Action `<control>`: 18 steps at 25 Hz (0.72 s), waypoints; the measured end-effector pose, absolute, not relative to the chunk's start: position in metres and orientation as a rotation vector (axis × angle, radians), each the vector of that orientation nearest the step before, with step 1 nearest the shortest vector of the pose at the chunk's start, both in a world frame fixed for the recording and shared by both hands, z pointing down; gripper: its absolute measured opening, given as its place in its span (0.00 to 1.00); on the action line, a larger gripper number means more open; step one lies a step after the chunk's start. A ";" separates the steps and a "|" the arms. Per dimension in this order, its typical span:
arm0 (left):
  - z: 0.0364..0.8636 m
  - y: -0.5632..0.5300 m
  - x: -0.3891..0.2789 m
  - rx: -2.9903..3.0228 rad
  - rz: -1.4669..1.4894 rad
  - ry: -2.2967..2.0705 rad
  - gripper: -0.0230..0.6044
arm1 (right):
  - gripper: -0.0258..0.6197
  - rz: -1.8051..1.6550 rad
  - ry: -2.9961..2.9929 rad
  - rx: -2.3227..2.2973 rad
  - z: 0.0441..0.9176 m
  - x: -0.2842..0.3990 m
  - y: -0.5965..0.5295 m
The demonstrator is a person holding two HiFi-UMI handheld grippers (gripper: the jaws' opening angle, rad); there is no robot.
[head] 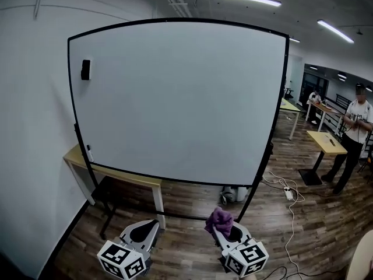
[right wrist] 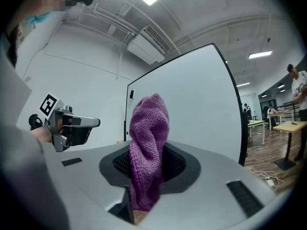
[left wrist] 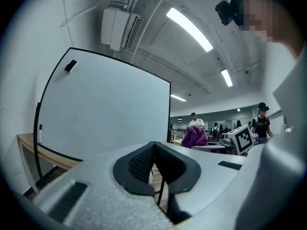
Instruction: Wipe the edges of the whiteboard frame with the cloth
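A big whiteboard (head: 175,98) in a thin black frame (head: 286,98) stands upright on a stand in front of me. Both grippers are held low, short of its bottom edge. My right gripper (head: 224,231) is shut on a purple cloth (head: 220,219), which sticks up out of the jaws as a folded bunch (right wrist: 148,138). My left gripper (head: 144,231) is off to the left, shut with nothing in it (left wrist: 153,147). Neither the cloth nor either gripper touches the frame. The left gripper view shows the board's right frame edge (left wrist: 170,114) and the cloth (left wrist: 194,137).
A black eraser (head: 85,69) sticks on the board's upper left. A wooden table (head: 76,156) stands behind the board against the left wall. Cables and a power strip (head: 288,194) lie on the wood floor at right. A person (head: 355,133) stands by desks (head: 326,142) far right.
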State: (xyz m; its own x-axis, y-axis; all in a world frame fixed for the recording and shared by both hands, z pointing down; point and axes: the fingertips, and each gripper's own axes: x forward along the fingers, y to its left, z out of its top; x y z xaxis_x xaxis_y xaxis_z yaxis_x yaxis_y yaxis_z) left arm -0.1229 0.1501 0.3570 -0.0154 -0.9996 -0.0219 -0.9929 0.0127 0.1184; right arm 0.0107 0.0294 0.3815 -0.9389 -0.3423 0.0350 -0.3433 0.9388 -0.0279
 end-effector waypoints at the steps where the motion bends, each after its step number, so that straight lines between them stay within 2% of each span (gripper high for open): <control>1: 0.356 0.153 -0.124 2.147 -0.158 -2.195 0.06 | 0.19 0.053 -3.064 0.534 0.382 0.009 0.032; 18: 0.352 0.182 -0.140 2.057 -0.190 -2.307 0.06 | 0.19 0.024 -3.092 0.428 0.375 -0.007 0.052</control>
State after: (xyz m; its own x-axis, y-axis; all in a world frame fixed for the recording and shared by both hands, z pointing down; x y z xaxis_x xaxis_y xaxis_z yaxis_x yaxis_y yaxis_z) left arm -0.1397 0.1816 0.3521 -0.1172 -0.9919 -0.0484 -0.9864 0.1107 0.1212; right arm -0.0071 0.0518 0.3745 -0.9622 -0.2715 0.0222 -0.2718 0.9623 -0.0124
